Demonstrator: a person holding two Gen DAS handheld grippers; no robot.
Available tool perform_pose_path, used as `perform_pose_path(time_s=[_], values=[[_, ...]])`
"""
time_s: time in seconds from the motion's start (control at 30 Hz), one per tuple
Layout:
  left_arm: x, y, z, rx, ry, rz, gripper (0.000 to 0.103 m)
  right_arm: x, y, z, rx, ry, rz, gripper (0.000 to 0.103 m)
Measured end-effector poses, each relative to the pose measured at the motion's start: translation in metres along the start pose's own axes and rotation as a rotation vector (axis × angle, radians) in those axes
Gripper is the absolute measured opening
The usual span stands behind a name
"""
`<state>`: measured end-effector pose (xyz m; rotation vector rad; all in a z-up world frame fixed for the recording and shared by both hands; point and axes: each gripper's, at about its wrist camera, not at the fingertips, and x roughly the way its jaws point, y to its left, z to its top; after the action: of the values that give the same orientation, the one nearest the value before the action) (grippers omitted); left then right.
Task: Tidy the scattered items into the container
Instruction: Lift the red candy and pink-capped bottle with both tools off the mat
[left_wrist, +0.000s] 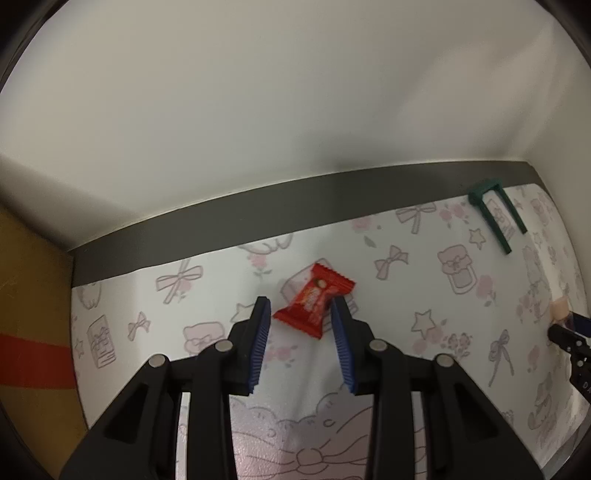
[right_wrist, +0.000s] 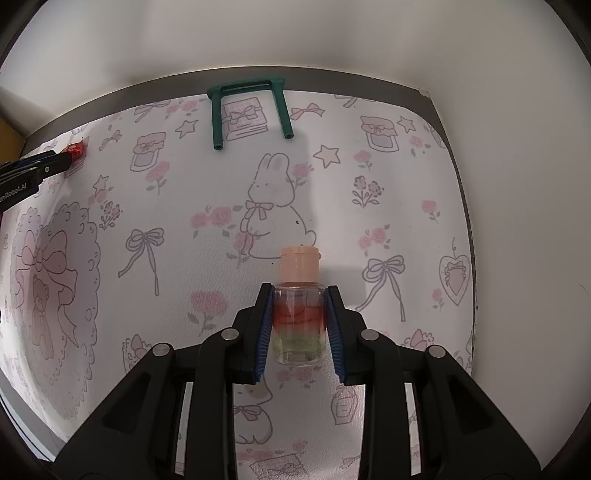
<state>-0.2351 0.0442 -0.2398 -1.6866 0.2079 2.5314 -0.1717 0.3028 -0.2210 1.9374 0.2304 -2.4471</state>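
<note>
Left gripper: jaws apart, straddling red candy on the mat, poised for pickup. Right gripper: clamped on a bottle, ready for carrying. Green bracket lay near the mat's far edge. Container: unseen.

Black hand-held gripper; blue ribbed pads

The left wrist fisheye looks forward and down along its 2 black fingers, close over the pale mat printed with pink bows, facing the white back wall; the right wrist fisheye looks the same way from further right; both views share the dark green U-shaped plastic frame and the mat.
</note>
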Motion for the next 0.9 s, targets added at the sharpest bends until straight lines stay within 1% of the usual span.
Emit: perform_pose_path(time_s=[0.03, 0.07, 0.13, 0.2, 0.37, 0.4, 0.43, 0.63, 0.7, 0.73, 0.77, 0.9], values=[[0.001, -0.001, 0.001, 0.004, 0.005, -0.003, 0.034, 0.0, 0.001, 0.004, -0.001, 0.0, 0.003, 0.028], [0.001, -0.002, 0.002, 0.008, 0.004, -0.005, 0.034, 0.006, 0.004, 0.017, -0.002, -0.002, 0.006, 0.028], [0.001, -0.003, 0.004, 0.018, 0.001, -0.005, 0.034, 0.005, 0.015, 0.022, 0.003, -0.005, 0.013, 0.028], [0.002, -0.005, 0.006, 0.034, 0.0, 0.003, 0.034, 0.004, 0.016, 0.025, 0.007, -0.01, 0.014, 0.028], [-0.001, -0.004, 0.013, 0.051, -0.024, 0.013, 0.034, 0.004, 0.022, 0.045, 0.019, -0.026, 0.034, 0.028], [0.0, -0.004, 0.014, 0.058, -0.021, 0.013, 0.034, 0.004, 0.023, 0.047, 0.018, -0.026, 0.037, 0.028], [0.001, -0.005, 0.015, 0.064, -0.017, 0.008, 0.034, 0.008, 0.016, 0.046, 0.017, -0.026, 0.04, 0.028], [0.005, -0.005, 0.015, 0.077, 0.001, -0.017, 0.034, 0.013, 0.025, 0.057, 0.015, -0.027, 0.045, 0.028], [0.004, -0.006, 0.015, 0.08, 0.003, -0.024, 0.029, 0.014, 0.027, 0.062, 0.013, -0.031, 0.047, 0.028], [0.003, -0.007, 0.015, 0.082, 0.007, -0.033, 0.023, 0.014, 0.027, 0.063, 0.012, -0.032, 0.048, 0.028], [0.002, -0.009, 0.015, 0.085, 0.011, -0.036, 0.021, 0.013, 0.025, 0.063, 0.013, -0.033, 0.05, 0.028], [-0.002, -0.014, 0.012, 0.096, 0.028, -0.062, 0.02, 0.011, 0.025, 0.066, 0.012, -0.034, 0.054, 0.028]])
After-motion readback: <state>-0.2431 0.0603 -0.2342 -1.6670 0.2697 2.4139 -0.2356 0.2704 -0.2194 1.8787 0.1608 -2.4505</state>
